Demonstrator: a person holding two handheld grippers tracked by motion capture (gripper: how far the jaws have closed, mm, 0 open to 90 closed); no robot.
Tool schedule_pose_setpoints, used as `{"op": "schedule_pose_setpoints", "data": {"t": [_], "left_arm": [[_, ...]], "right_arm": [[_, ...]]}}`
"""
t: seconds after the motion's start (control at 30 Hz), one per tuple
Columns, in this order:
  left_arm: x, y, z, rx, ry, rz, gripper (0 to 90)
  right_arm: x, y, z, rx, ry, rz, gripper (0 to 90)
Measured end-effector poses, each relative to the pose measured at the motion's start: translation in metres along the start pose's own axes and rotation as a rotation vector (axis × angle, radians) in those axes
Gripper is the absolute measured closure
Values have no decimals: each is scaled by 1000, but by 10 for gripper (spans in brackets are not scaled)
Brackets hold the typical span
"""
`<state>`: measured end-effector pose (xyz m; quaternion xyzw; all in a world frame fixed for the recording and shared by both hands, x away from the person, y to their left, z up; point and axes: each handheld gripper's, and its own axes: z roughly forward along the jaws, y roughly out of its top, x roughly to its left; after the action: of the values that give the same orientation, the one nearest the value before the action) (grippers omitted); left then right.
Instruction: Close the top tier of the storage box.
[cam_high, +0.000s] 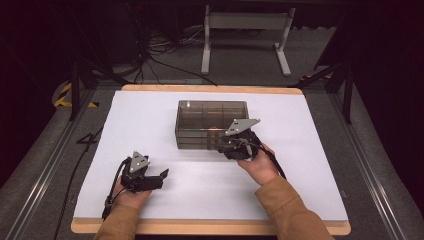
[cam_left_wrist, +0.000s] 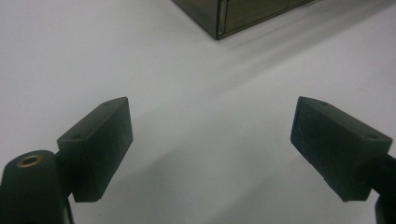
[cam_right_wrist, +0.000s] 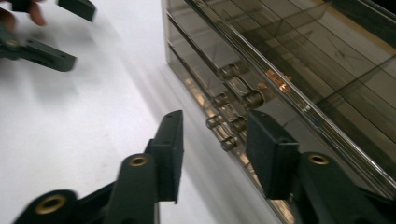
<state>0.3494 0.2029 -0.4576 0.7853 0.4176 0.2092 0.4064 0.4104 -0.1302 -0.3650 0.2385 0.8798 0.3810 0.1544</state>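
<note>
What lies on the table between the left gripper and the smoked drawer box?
Nothing: in the high view, only bare white tabletop separates the left gripper from the drawer box. The left gripper view shows the same bare stretch up to the box's corner.

One drawer box (cam_high: 212, 124) (smoked, see-through), two tools.

A smoke-tinted transparent plastic drawer box (cam_high: 210, 122), rectangular, sits upright near the middle of the white sheet, long side facing the person. Its front carries stacked shallow drawers, all pushed in, with small round knobs (cam_right_wrist: 231, 123) clustered at the front's centre. Internal dividers show through the clear top.
</note>
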Motion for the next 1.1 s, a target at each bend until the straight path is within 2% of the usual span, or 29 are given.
{"op": "schedule_pose_setpoints", "data": {"t": [0.07, 0.13, 0.17, 0.3, 0.5, 0.8, 1.1], "left_arm": [[0, 0, 0, 0, 0, -2, 135], [0, 0, 0, 0, 1, -2, 134], [0, 0, 0, 2, 1, -2, 134], [0, 0, 0, 3, 1, -4, 135], [0, 0, 0, 3, 1, -2, 135], [0, 0, 0, 0, 2, -3, 134], [0, 0, 0, 5, 0, -2, 135]], "right_arm": [[0, 0, -5, -9, 30, -5, 488], [2, -1, -10, 2, 23, -37, 399], [2, -1, -10, 2, 23, -37, 399], [1, -4, -19, -1, 37, -38, 286], [0, -10, -33, -7, 50, -43, 183], [-7, -25, -50, -13, 27, -38, 54], [-17, -43, -60, -34, 18, -12, 12]]}}
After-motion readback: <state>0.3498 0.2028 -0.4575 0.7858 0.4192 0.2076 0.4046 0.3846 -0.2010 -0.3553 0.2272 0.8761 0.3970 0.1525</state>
